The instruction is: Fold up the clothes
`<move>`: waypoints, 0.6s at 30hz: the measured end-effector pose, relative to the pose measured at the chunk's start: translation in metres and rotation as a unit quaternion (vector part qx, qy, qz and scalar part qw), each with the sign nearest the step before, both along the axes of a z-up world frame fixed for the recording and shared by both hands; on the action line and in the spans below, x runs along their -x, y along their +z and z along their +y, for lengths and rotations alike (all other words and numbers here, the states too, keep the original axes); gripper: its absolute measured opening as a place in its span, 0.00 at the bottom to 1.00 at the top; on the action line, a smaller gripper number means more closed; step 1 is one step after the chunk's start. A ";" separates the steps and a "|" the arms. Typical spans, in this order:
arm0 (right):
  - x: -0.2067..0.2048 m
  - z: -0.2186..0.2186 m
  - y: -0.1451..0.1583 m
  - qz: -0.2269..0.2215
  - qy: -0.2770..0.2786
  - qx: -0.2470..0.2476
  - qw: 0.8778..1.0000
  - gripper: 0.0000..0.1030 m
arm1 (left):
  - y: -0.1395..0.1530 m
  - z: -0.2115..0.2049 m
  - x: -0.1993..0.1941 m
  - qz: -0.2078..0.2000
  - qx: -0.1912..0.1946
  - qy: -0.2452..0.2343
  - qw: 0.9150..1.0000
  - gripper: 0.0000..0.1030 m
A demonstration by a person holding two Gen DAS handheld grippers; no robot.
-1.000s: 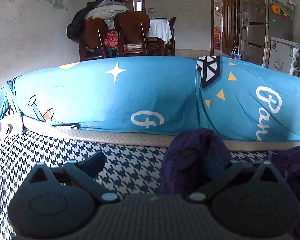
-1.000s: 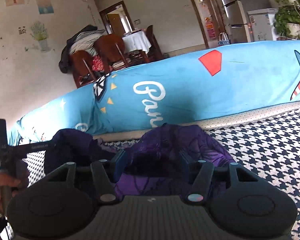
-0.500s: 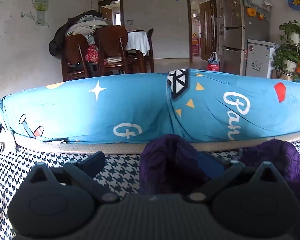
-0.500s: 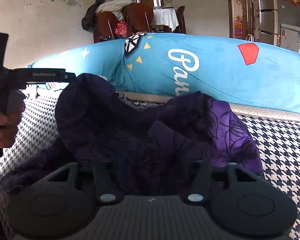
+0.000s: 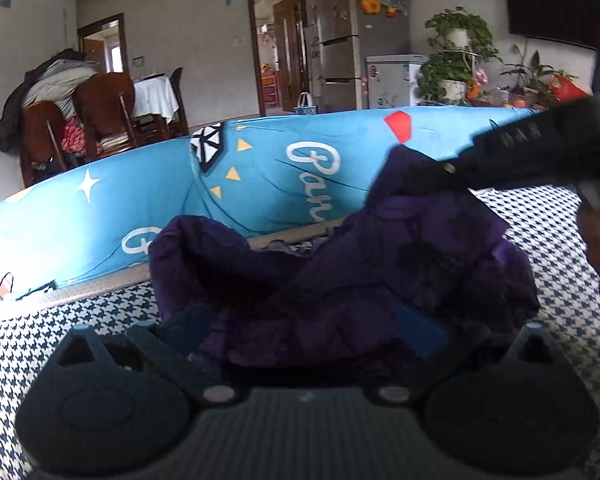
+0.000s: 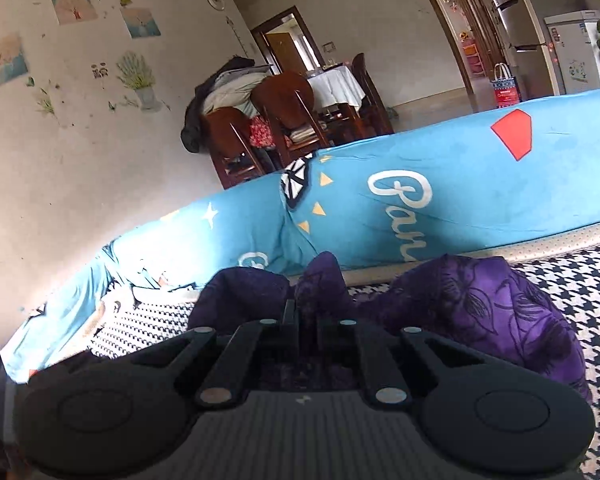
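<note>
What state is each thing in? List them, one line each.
Purple garment: crumpled, unfolded, one part lifted.
Right gripper: jaws shut on a fold of the purple garment.
Left gripper: jaws open, cloth between them.
Far doorway: door open.

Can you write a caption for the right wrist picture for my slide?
The right tongs pinch a fold of the purple garment on the houndstooth cover, beside a blue cushion.

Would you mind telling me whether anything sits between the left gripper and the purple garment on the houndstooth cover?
Nothing visible does. The purple garment lies bunched directly between the fingers of the open left gripper, with no other object between; the right gripper is already shut on it.
</note>
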State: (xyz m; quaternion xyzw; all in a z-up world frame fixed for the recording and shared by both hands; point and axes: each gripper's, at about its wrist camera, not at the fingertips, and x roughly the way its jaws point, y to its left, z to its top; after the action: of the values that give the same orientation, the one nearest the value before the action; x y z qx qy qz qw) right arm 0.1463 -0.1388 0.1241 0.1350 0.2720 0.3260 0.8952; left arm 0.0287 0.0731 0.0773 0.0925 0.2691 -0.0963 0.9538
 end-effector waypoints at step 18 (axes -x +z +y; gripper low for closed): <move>0.011 0.025 0.014 0.000 0.104 -0.092 0.990 0.10 | -0.009 -0.022 -0.009 -0.073 0.029 0.033 0.996 0.84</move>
State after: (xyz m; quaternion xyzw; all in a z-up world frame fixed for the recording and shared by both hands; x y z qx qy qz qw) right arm 0.1349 -0.1137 0.1384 0.1875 0.2535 0.4409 0.8403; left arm 0.0380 0.0514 0.0680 0.0632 0.1985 -0.0657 0.9759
